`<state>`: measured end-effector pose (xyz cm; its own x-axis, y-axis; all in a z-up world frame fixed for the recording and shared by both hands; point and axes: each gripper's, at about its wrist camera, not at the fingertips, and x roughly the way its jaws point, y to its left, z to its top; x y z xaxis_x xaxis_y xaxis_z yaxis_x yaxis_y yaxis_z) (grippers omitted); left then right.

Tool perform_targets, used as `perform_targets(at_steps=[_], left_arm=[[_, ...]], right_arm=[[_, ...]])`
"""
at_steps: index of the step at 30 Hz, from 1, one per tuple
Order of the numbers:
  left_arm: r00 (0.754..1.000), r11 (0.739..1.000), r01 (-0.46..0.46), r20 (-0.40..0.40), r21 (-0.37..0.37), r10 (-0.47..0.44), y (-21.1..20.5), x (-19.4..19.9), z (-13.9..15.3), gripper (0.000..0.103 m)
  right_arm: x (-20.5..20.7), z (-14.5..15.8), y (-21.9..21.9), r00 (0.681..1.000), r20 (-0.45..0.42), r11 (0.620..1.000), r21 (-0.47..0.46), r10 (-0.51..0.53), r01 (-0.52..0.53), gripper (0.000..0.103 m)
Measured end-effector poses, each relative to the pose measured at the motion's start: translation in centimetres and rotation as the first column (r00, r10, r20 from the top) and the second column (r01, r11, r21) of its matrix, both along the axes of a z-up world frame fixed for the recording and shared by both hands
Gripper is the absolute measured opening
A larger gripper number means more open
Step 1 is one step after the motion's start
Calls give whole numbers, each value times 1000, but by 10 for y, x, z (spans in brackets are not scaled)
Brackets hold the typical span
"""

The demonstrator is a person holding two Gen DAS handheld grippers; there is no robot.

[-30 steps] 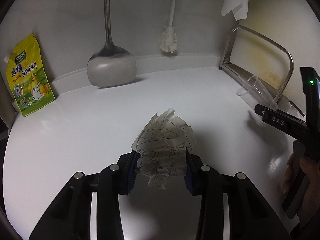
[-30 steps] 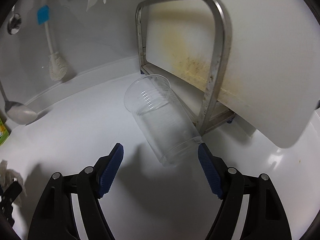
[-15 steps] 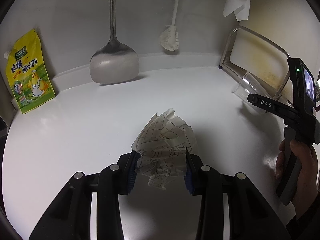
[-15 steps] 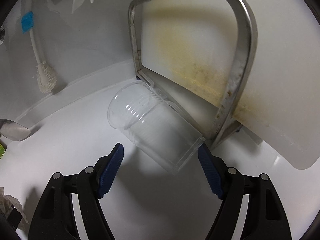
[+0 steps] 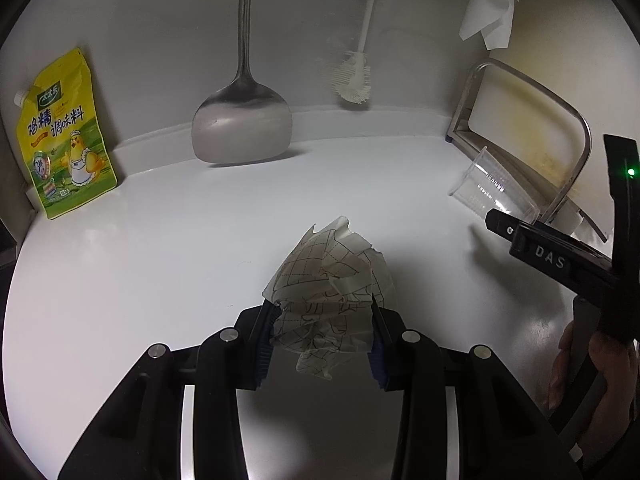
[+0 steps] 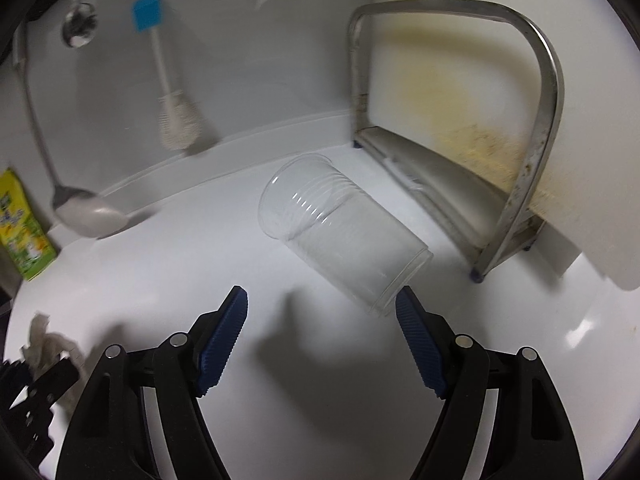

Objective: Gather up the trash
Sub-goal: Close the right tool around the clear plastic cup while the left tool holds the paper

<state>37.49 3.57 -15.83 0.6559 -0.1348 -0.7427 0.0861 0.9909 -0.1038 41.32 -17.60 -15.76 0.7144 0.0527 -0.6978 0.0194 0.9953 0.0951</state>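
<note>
A crumpled paper point(image 5: 328, 300) is clamped between the pads of the left gripper point(image 5: 322, 330), above the worktop point(image 5: 160, 264). The right gripper point(image 6: 320, 336) is held wide open, empty, just short of a clear cup point(image 6: 340, 232) lying on its side beside the rack point(image 6: 532, 140) near the worktop's back right corner.

White glossy worktop point(image 5: 168, 248) with a raised curved lip at the back, meeting a pale grey wall point(image 5: 152, 40). Light is dim and uneven; bright glare patches on the worktop at right. A metal rack point(image 6: 536, 128) stands at the right corner, holding a stained white cutting board point(image 6: 460, 72) upright. White cloth point(image 5: 490, 12) hangs above.
</note>
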Motion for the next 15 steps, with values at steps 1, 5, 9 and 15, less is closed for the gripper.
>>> perform_targets(at_steps=[1,5,9,15], left_arm=[[1000,1000,0,0,-1,0,1,0,0,38],[1000,1000,-5,4,-7,5,5,0,2,38],[1000,1000,-13,-2,-17,13,10,2,3,38],[1000,999,-24,-1,-21,24,17,0,5,38]], right_arm=[[-3,2,1,1000,13,1000,-10,6,-6,73],[-9,12,-4,999,27,996,-76,39,-37,74],[-1,13,-8,995,9,991,-86,100,-99,74],[9,14,5,961,-64,961,-57,268,-272,75]])
